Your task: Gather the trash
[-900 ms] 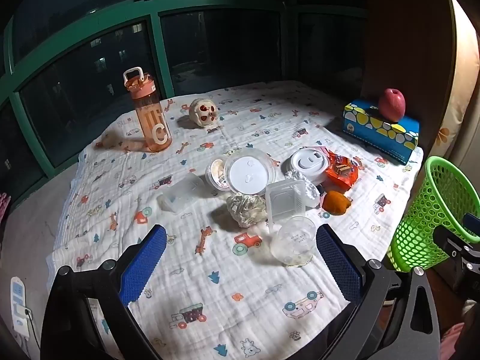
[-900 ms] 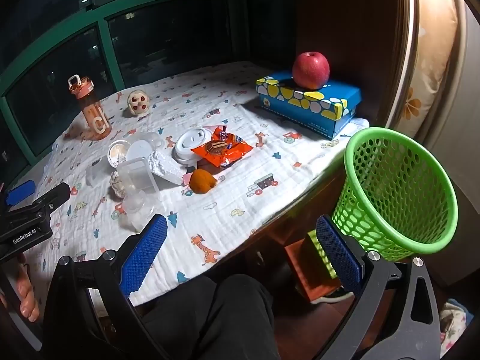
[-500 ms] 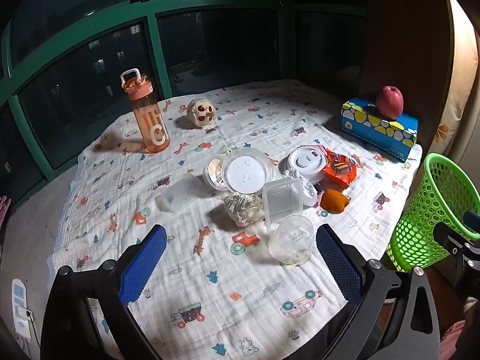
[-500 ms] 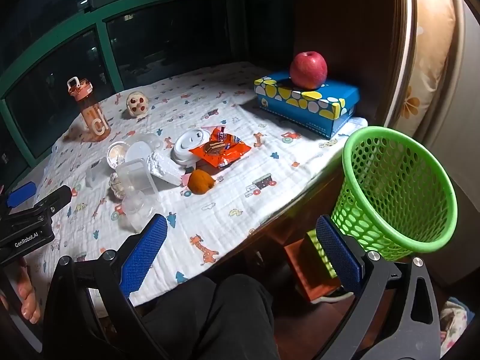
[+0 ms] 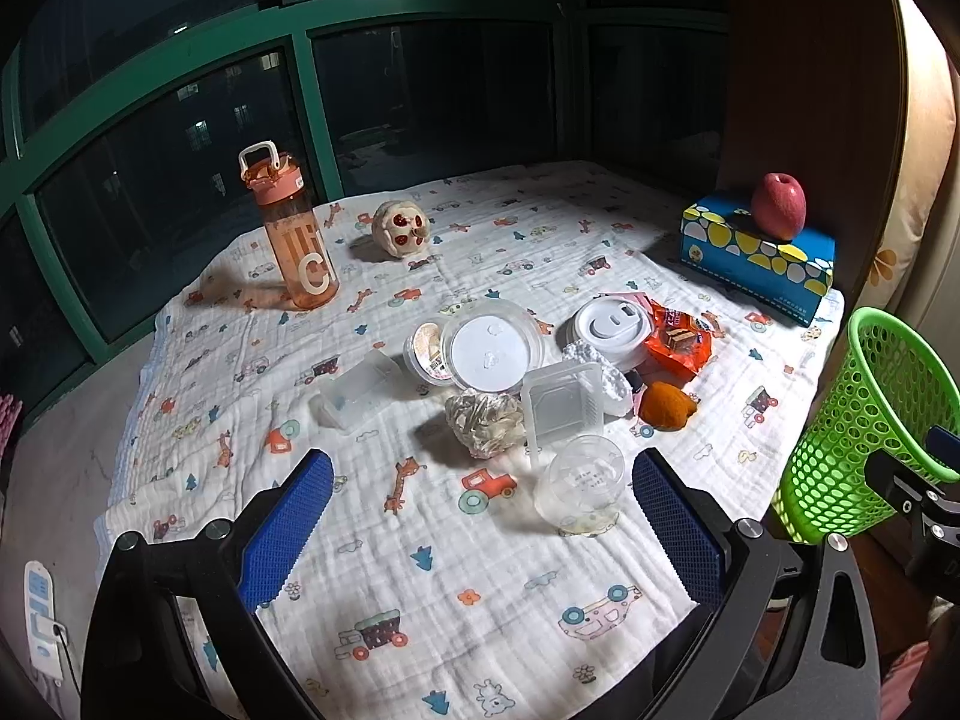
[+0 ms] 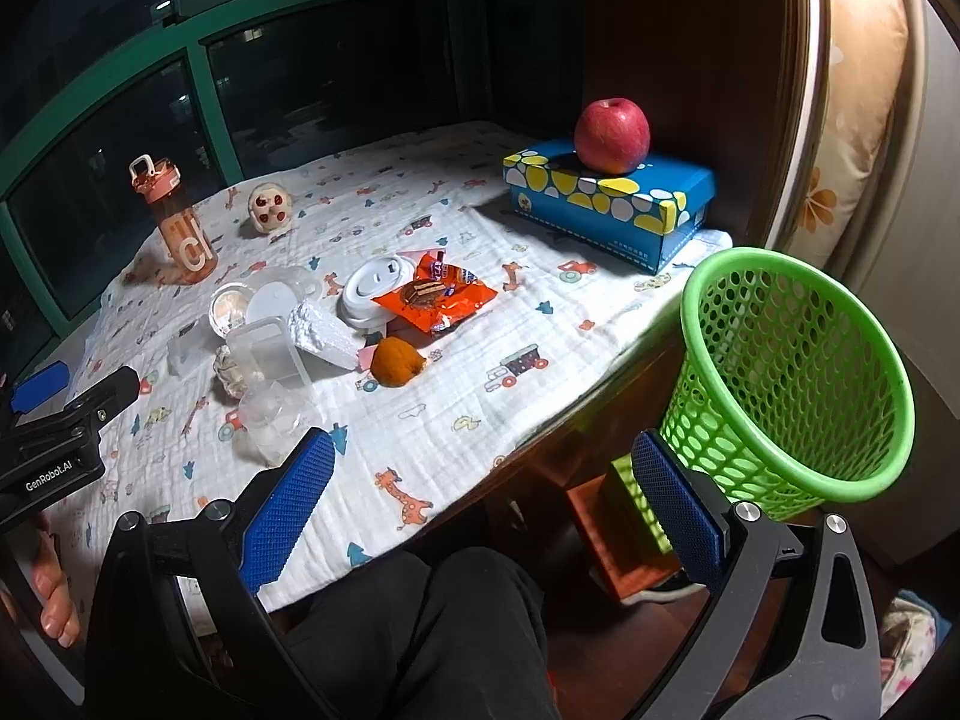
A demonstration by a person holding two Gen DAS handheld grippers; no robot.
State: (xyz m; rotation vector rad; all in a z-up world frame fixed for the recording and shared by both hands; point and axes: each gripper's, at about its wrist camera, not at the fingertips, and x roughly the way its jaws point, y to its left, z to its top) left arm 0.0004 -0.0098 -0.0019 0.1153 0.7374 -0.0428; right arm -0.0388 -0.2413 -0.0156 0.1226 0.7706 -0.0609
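Trash clustered mid-table on the printed cloth (image 5: 420, 546), both grippers held wide apart and empty

Nearest the left gripper (image 5: 480, 531) lies a clear plastic cup (image 5: 581, 491) on its side, just ahead of its right finger; behind it sit a square clear container (image 5: 563, 407), a crumpled wrapper ball (image 5: 485, 423), a round lidded tub (image 5: 491, 354), a white cup lid (image 5: 611, 323), an orange snack packet (image 5: 678, 345) and an orange peel (image 5: 665, 407). The green mesh basket (image 6: 792, 378) stands off the table's edge, just beyond the right gripper (image 6: 480, 510), whose fingers point over the table edge, well short of the pile. Cup contents are too murky to make out; the basket's base is hidden behind the gripper
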